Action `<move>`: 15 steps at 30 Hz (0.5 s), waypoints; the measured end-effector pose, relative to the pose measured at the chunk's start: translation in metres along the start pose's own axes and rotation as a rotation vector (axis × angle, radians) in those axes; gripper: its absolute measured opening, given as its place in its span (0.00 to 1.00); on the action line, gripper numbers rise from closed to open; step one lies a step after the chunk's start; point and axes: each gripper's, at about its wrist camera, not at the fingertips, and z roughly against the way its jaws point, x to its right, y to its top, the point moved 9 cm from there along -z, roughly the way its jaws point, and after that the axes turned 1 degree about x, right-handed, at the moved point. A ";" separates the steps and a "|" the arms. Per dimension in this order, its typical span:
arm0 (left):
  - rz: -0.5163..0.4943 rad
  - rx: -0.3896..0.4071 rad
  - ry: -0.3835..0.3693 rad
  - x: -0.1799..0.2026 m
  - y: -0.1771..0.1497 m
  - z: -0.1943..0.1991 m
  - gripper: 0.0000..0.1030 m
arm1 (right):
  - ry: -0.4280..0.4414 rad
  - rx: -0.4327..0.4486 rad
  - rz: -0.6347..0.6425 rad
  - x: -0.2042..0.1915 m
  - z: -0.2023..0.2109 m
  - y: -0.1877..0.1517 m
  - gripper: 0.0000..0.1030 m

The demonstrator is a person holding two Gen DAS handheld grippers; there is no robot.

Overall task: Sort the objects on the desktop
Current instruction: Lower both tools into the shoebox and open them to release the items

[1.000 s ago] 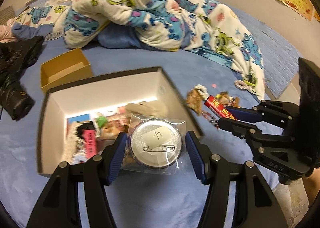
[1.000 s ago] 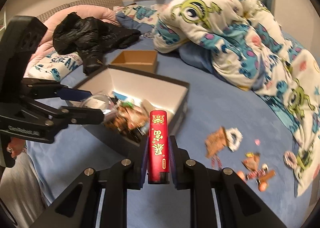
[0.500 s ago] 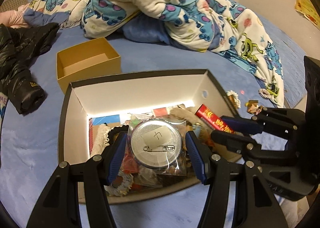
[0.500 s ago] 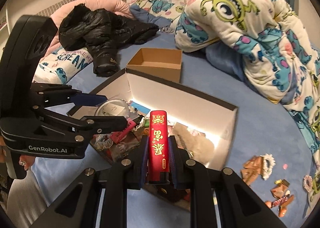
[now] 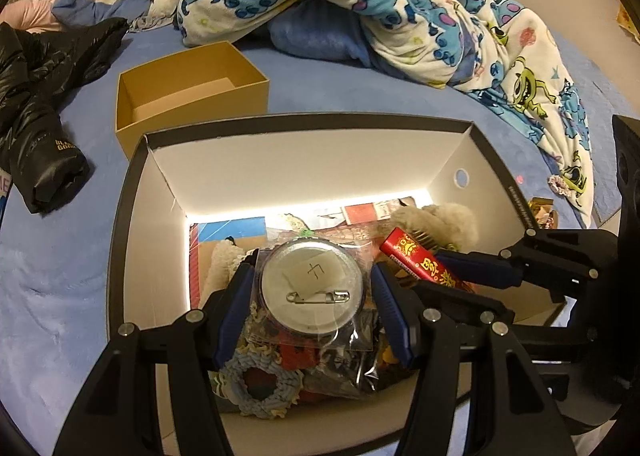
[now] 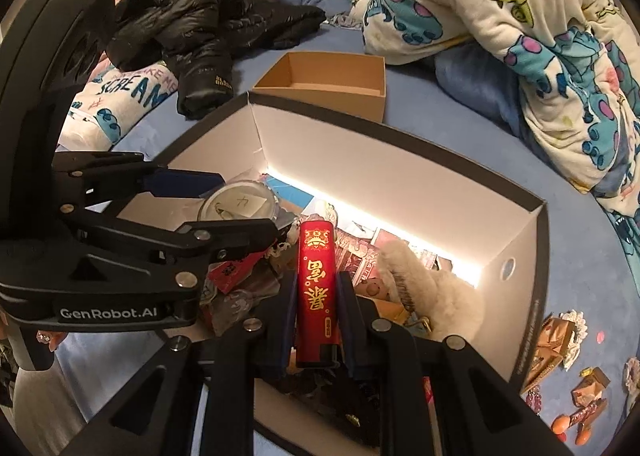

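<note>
Gripping: left tongs (image 5: pixel 312 296) badge (image 5: pixel 311 283), right tongs (image 6: pixel 314 320) lighter (image 6: pixel 317 292).

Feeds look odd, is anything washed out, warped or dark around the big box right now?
Left wrist view: a bright strip glares along the big box floor; badge stays sharp; edges curve. Right wrist view: same glare, red lighter crisp, corners vignetted black.

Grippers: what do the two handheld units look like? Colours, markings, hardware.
The left gripper and right gripper match: matte black plastic linkage arms, silver round screw heads at the pivots, dark blue pads inside the fingers. The left body carries white "GenRobot.AI" lettering. No cables visible.
</note>
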 end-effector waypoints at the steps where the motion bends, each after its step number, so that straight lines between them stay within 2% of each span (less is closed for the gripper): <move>1: 0.000 -0.005 0.002 -0.001 0.000 -0.002 0.59 | 0.001 -0.005 -0.003 0.001 -0.002 0.000 0.19; 15: -0.016 -0.080 0.031 -0.008 -0.008 -0.028 0.59 | 0.009 -0.097 0.002 0.001 -0.031 -0.005 0.19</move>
